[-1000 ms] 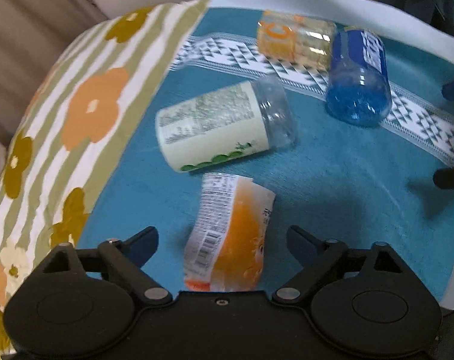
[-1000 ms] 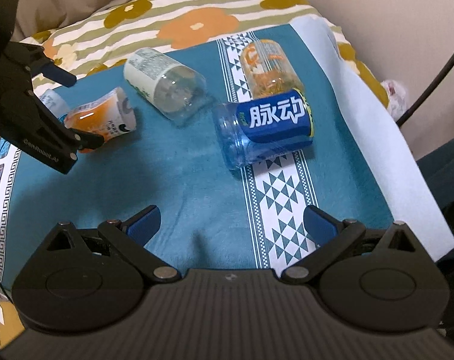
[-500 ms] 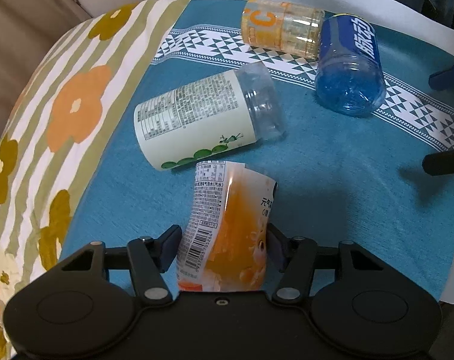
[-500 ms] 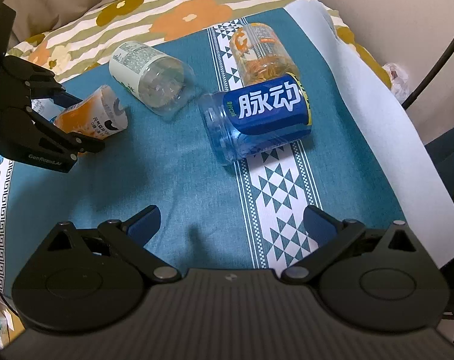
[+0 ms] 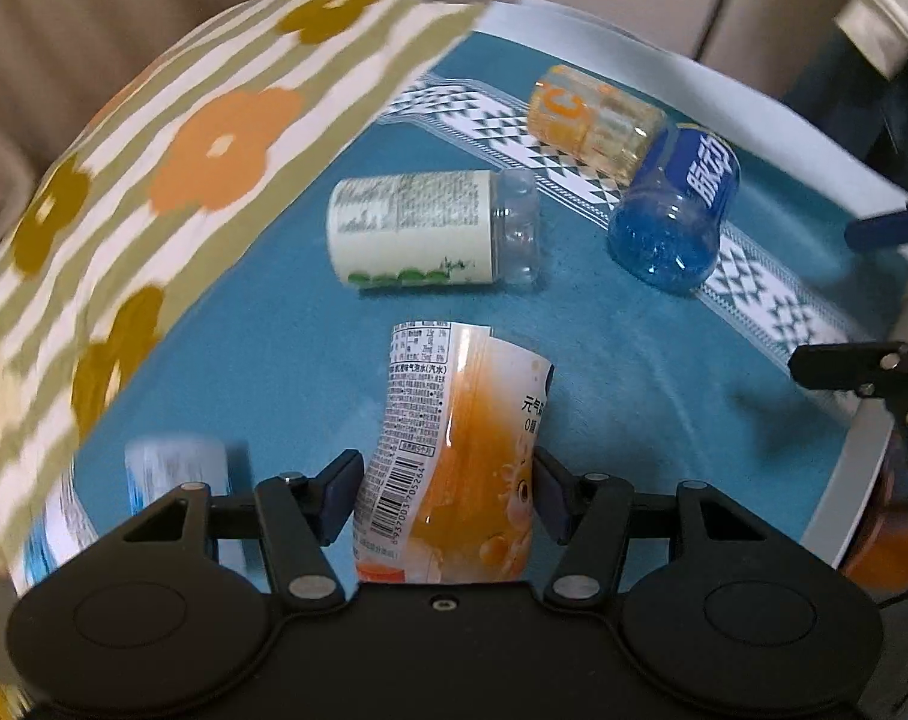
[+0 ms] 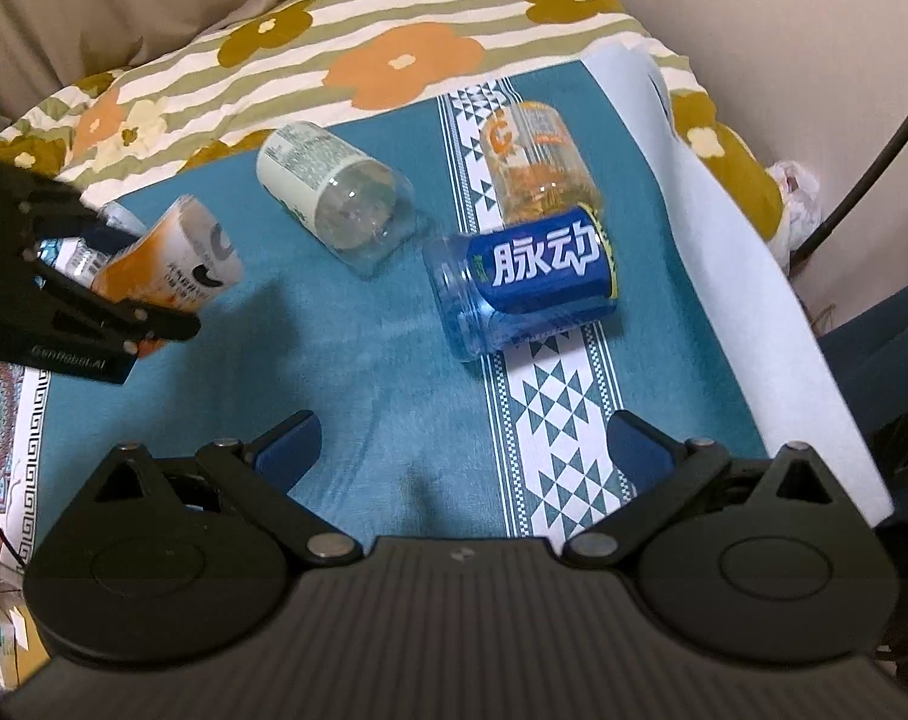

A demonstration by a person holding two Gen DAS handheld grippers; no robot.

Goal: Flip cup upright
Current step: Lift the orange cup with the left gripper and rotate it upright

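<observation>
My left gripper (image 5: 444, 495) is shut on an orange-labelled cup (image 5: 460, 456) and holds it above the teal cloth (image 5: 622, 372); in the right wrist view the cup (image 6: 171, 264) hangs tilted in that gripper (image 6: 153, 300), off the cloth. Three more cups lie on their sides: a white-labelled clear one (image 5: 429, 234) (image 6: 333, 198), a blue one (image 5: 676, 210) (image 6: 526, 282), and an orange-printed clear one (image 5: 592, 114) (image 6: 532, 162). My right gripper (image 6: 463, 450) is open and empty, hovering near the cloth's front edge, short of the blue cup.
A flowered, striped bedcover (image 6: 393, 42) lies beyond and left of the cloth. White paper (image 6: 742, 276) borders the cloth on the right. A blurred blue-and-white container (image 5: 171, 474) lies at the left gripper's left. A wall (image 6: 784, 30) stands close on the right.
The left gripper closed on the orange-labelled cup and has lifted it off the cloth, tilting it. The right gripper stayed open and shifted slightly.
</observation>
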